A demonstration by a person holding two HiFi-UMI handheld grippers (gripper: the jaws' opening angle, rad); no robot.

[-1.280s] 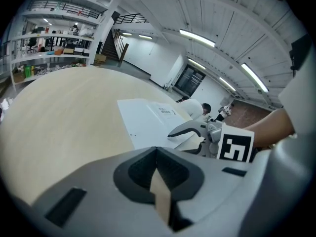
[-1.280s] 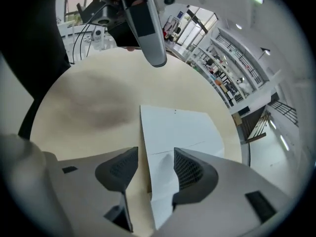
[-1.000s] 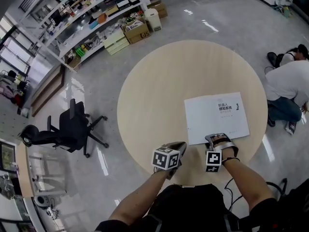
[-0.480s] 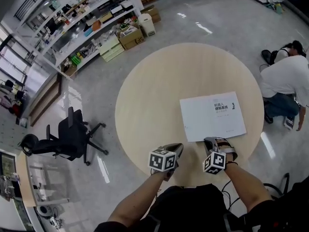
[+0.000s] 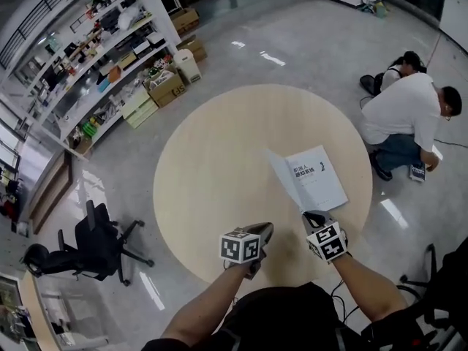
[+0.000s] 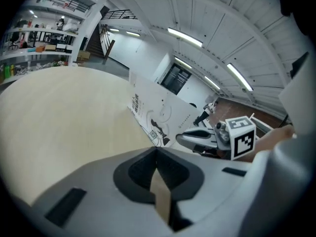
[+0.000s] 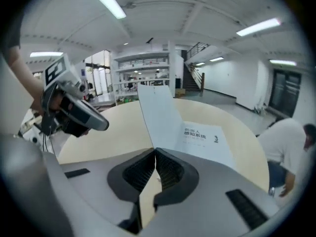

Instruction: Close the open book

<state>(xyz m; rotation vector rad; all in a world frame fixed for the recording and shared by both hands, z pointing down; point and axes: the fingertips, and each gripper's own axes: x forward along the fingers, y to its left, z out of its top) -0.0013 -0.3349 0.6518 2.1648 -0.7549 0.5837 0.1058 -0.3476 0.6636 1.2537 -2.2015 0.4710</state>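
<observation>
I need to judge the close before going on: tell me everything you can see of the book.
The book is thin, white and paper-like, with dark print on its flat right page. It lies on the round table. Its left leaf stands tilted up, near edge pinched in the right gripper.

Table [image 5: 212, 174]: one, round, pale wood-grain top, thin edge; stood on a glossy grey floor [image 5: 292, 57].
Book [image 5: 322, 185]: one, thin, white, lay on the table's right part, near the rim, with a short block of dark print on its upward face. Its left leaf [image 5: 281, 172] stood tilted up off the tabletop; the right part lay flat.
</observation>
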